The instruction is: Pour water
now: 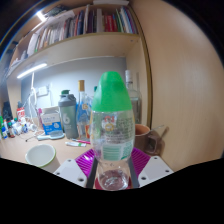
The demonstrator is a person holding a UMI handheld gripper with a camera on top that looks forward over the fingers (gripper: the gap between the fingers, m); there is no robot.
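Bookshelves point(80, 22) rise beyond a cluttered surface point(20, 150). Between its fingers the hand-held gripper point(113, 172) clamps a clear bottle point(112, 135), upright, green cap point(112, 92) on. Pouring looks unstarted; a white bowl point(41, 155) waits ahead-left.

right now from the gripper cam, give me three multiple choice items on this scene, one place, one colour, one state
1. Where is the clear bottle?
A. between the gripper fingers
B. on the shelf
C. inside the white bowl

2. What colour is the bottle's cap?
A. red
B. green
C. black

3. How does the bottle stand?
A. on its side
B. upside down
C. upright, cap on

Answers:
1. A, the pink pads flank its base.
2. B, the cap is bright green.
3. C, the cap sits on top, body vertical.
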